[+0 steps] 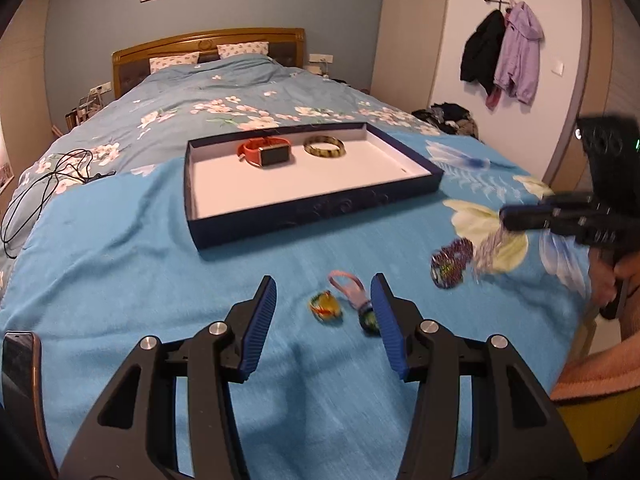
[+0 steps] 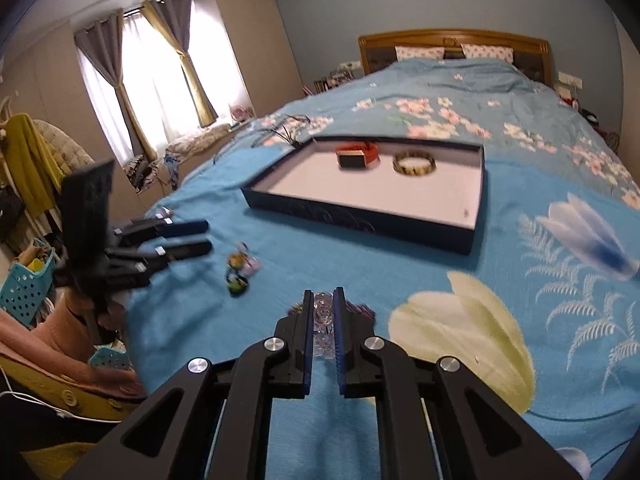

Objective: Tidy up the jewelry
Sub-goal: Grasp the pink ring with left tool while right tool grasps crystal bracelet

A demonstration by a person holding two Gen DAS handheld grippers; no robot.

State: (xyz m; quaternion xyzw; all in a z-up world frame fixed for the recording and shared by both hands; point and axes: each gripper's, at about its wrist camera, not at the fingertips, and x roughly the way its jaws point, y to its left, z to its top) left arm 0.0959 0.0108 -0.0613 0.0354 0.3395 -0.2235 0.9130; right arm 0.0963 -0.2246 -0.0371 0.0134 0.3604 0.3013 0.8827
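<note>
The clear bead bracelet (image 2: 323, 320) lies on the blue blanket (image 2: 400, 264), near of the tray (image 2: 360, 220), pinched between the right gripper (image 2: 323, 300) pads. It should be lifted gently, lest the beads slip. The left gripper (image 1: 324, 300) stands spread over two small coloured pieces (image 1: 325, 307). The tray holds two items: one watch (image 1: 266, 152), one bangle (image 1: 324, 146).

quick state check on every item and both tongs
left tongs: open, over the small rings
right tongs: shut on clear bead bracelet
tray: open-topped, on the bed
orange watch: in tray
green bangle: in tray, flat
yellow ring: on blanket, loose
purple bead bracelet: on blanket, loose
</note>
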